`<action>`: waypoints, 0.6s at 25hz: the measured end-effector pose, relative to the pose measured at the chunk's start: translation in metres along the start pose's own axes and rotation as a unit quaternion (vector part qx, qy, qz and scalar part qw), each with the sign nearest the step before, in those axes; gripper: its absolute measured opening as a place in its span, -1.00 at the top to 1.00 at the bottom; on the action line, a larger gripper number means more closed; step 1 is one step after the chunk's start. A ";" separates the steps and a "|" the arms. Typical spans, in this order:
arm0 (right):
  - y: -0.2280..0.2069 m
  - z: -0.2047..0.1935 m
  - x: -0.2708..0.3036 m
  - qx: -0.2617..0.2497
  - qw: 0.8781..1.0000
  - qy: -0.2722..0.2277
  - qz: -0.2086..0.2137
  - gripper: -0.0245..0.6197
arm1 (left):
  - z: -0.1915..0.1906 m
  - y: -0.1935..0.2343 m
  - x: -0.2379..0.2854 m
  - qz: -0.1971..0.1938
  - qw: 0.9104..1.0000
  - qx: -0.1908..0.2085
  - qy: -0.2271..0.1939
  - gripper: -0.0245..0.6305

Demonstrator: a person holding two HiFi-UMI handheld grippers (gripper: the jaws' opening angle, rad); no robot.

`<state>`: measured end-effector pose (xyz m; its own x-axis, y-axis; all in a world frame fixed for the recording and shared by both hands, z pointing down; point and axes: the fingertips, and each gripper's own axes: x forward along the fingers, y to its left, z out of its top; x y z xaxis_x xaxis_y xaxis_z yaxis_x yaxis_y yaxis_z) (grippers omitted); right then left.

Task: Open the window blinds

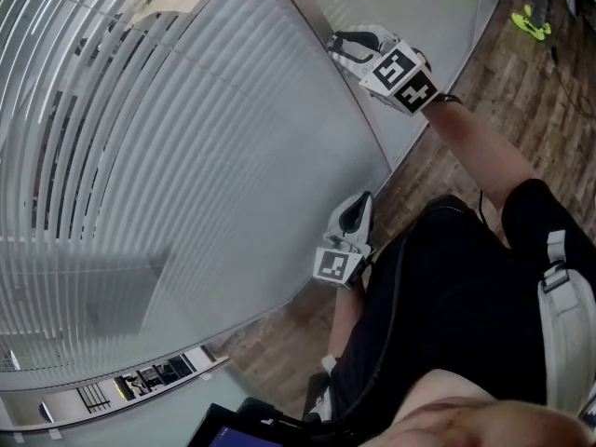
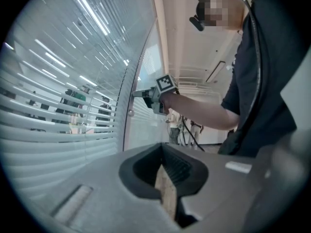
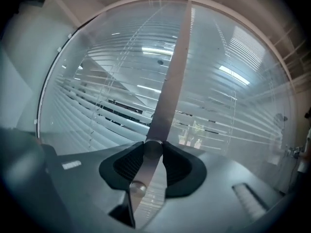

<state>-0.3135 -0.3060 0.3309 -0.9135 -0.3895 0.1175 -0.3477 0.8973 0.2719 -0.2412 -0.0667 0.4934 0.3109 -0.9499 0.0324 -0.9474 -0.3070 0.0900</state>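
Horizontal white blinds [image 1: 186,138] hang behind a glass wall, their slats tilted so dark gaps show at the left. A metal upright [image 1: 368,110] divides the panes. In the right gripper view, my right gripper [image 3: 152,147] is shut on a small round knob [image 3: 152,149] on that upright [image 3: 170,81], with a second round stud [image 3: 137,186] just below. The right gripper [image 1: 333,43] reaches level against the glass and also shows in the left gripper view [image 2: 137,94]. My left gripper [image 1: 361,201] hangs lower beside the glass, jaws together and holding nothing [image 2: 163,166].
Wood flooring [image 1: 521,73] runs along the foot of the glass. The person's dark-clothed body [image 1: 466,305] fills the lower right. Neon-yellow shoes [image 1: 531,21] lie far off on the floor. Other people [image 2: 184,130] stand in the distance.
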 end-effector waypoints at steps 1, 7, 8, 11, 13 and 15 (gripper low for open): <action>-0.001 0.001 0.000 0.011 1.000 -0.001 0.001 0.52 | 0.002 -0.001 0.000 -0.001 1.000 -0.002 0.003 0.93; -0.004 -0.001 0.001 0.045 0.999 -0.004 0.003 0.52 | 0.003 -0.001 0.000 -0.003 1.000 -0.003 -0.009 0.93; -0.003 0.000 0.000 0.046 0.999 -0.005 0.002 0.52 | 0.002 0.000 -0.001 0.000 1.000 -0.005 -0.013 0.93; -0.003 0.002 -0.001 0.046 0.999 -0.006 0.003 0.52 | 0.003 -0.002 -0.001 -0.002 1.000 -0.004 -0.001 0.93; -0.002 0.003 -0.001 0.046 0.999 -0.006 0.005 0.52 | 0.003 -0.002 -0.002 -0.001 1.000 -0.005 -0.002 0.93; -0.002 0.001 0.000 0.044 0.999 -0.006 0.004 0.52 | -0.001 0.000 -0.002 0.002 1.000 -0.004 -0.013 0.93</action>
<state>-0.3134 -0.3073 0.3293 -0.9187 -0.3799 0.1076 -0.3567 0.9154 0.1867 -0.2419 -0.0643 0.4941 0.3050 -0.9523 0.0067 -0.9480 -0.3029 0.0977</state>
